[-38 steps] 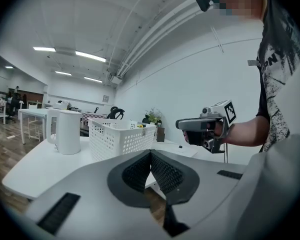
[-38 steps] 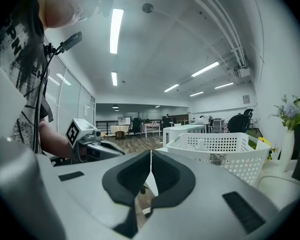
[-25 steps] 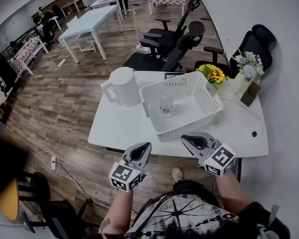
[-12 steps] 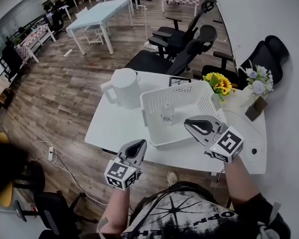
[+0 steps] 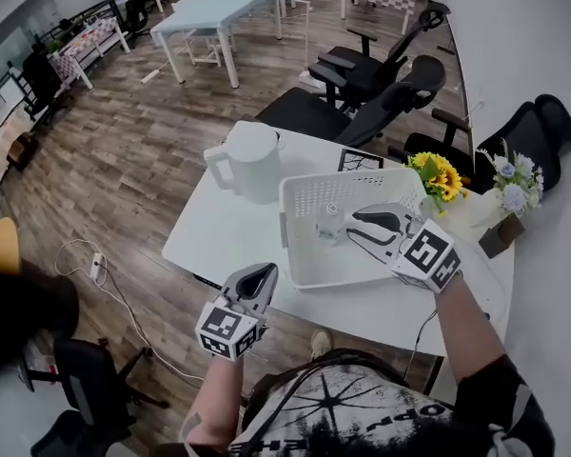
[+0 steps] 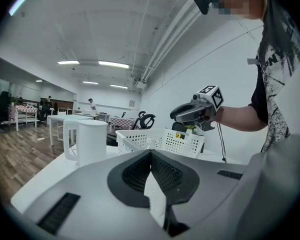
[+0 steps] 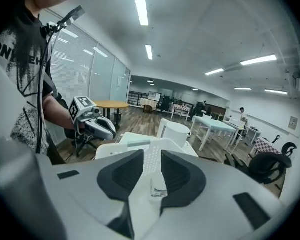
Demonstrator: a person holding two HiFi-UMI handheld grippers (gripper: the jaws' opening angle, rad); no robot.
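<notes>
A white mesh basket [image 5: 305, 255] stands on a white table [image 5: 219, 231], with a small clear bottle [image 5: 325, 225] upright inside it. My right gripper [image 5: 348, 228] hangs open over the basket, its tips just right of the bottle. In the right gripper view the bottle [image 7: 158, 187] shows in the gap between the parted jaws of that gripper [image 7: 152, 156], with the basket wall [image 7: 117, 149] beyond. My left gripper [image 5: 260, 276] is shut and empty, off the table's front edge; the left gripper view has its jaws [image 6: 150, 154] meeting, facing the basket [image 6: 160, 140].
A white kettle [image 5: 252, 160] stands left of the basket, also seen as the kettle [image 6: 87, 141]. Sunflowers [image 5: 436, 174] and a flower vase [image 5: 509, 184] sit at the table's far right. Office chairs [image 5: 381, 74] stand behind the table. Wood floor lies to the left.
My right gripper has moved forward and left from beside the table to over the basket, and its jaws have opened. The left gripper stayed shut near the front edge.
</notes>
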